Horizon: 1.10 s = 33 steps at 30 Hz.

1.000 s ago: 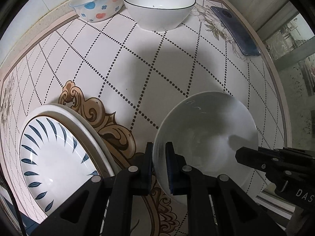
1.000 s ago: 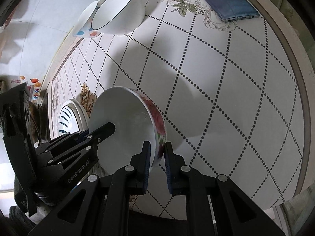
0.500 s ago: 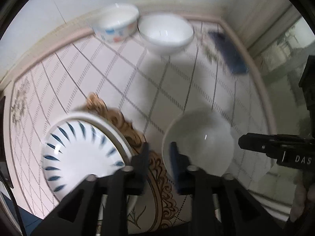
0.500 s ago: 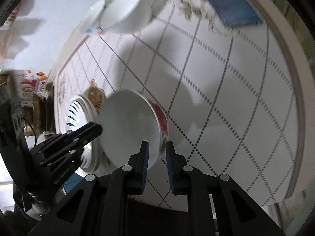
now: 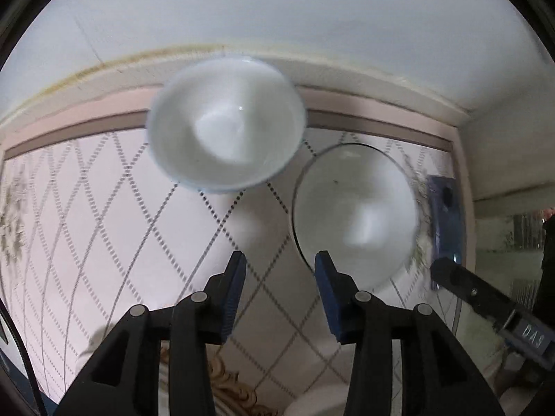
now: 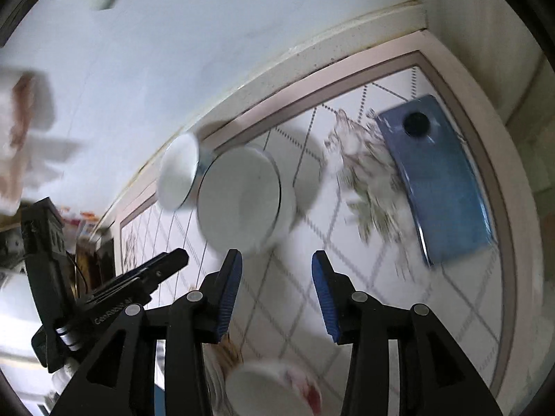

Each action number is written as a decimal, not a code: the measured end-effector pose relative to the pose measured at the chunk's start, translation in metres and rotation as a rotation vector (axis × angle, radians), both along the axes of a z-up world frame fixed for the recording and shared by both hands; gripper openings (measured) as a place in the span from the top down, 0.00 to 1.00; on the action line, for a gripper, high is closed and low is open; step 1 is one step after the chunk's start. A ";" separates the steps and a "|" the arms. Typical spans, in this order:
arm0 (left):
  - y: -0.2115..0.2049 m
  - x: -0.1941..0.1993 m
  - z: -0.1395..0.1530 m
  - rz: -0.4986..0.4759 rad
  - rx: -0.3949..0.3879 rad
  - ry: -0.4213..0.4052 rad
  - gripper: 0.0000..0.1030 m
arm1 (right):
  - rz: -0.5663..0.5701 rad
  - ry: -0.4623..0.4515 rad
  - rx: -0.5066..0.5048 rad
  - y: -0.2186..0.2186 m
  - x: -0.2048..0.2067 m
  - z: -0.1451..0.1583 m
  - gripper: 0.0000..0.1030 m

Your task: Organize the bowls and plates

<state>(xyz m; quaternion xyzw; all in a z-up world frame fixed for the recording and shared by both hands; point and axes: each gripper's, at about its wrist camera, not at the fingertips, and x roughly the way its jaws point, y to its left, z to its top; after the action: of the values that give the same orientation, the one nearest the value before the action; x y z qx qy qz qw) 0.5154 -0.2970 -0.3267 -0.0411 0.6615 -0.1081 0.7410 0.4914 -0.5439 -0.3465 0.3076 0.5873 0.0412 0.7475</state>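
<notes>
Two bowls stand by the back wall, both blurred by motion: a pale-blue-rimmed bowl [image 5: 227, 124] [image 6: 177, 173] and, right of it, a white bowl with a thin dark rim [image 5: 353, 215] [image 6: 239, 194]. My left gripper [image 5: 280, 265] hangs over bare tabletop just short of them, jaws opening, nothing between them. My right gripper [image 6: 276, 263] is close beside it near the dark-rimmed bowl, jaws also opening and empty. A red-flowered bowl [image 6: 274, 388] [image 5: 312, 402] sits on the table behind both grippers, free of them.
A blue phone [image 6: 440, 180] [image 5: 445, 215] lies face down at the table's right edge, right of the dark-rimmed bowl. The wall [image 5: 277, 17] rises directly behind the bowls. The tabletop [image 5: 104, 225] has a dotted diamond pattern and a raised border.
Both grippers let go of the flowered bowl's rim, opened, and swung toward the two bowls at the wall. The blue-patterned plates on the left have dropped out of view.
</notes>
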 end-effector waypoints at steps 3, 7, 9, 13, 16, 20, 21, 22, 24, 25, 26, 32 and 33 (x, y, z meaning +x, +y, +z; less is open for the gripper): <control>-0.001 0.013 -0.014 0.019 -0.012 0.043 0.62 | -0.003 0.042 0.018 0.004 0.021 -0.024 0.56; -0.009 0.021 -0.021 -0.007 0.008 0.029 0.77 | -0.040 0.052 0.051 0.003 0.032 -0.046 0.67; -0.013 0.021 -0.021 -0.019 0.006 0.021 0.87 | -0.045 0.033 0.051 0.004 0.036 -0.050 0.82; -0.023 0.019 -0.014 -0.059 0.033 -0.032 0.93 | -0.029 0.007 -0.006 0.013 0.036 -0.044 0.85; -0.030 0.016 -0.009 -0.088 0.061 -0.064 0.92 | -0.021 0.010 -0.013 0.012 0.036 -0.045 0.85; -0.024 0.010 0.002 -0.097 0.052 -0.079 0.92 | -0.016 0.010 -0.019 0.021 0.030 -0.041 0.85; -0.021 0.006 0.007 -0.099 0.049 -0.086 0.92 | -0.015 0.008 -0.019 0.021 0.027 -0.039 0.85; -0.020 0.001 0.014 -0.107 0.048 -0.099 0.92 | -0.012 0.005 -0.022 0.022 0.024 -0.036 0.85; -0.016 -0.006 0.023 -0.115 0.045 -0.113 0.92 | -0.009 -0.003 -0.029 0.025 0.015 -0.030 0.85; -0.015 -0.012 0.029 -0.123 0.041 -0.118 0.92 | -0.009 -0.006 -0.025 0.027 0.010 -0.026 0.85; -0.013 -0.019 0.033 -0.128 0.036 -0.120 0.92 | -0.008 -0.008 -0.020 0.028 0.002 -0.021 0.85; -0.008 -0.059 0.057 -0.169 -0.013 -0.107 0.92 | 0.001 -0.038 -0.015 0.037 -0.045 0.011 0.84; -0.006 -0.067 0.060 -0.175 -0.024 -0.105 0.92 | -0.001 -0.043 -0.015 0.038 -0.053 0.015 0.84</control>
<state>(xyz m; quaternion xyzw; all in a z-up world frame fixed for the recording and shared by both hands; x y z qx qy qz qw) 0.4480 -0.3031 -0.2663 0.0138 0.6217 -0.1825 0.7616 0.4389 -0.5060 -0.3311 0.3012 0.5713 0.0430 0.7623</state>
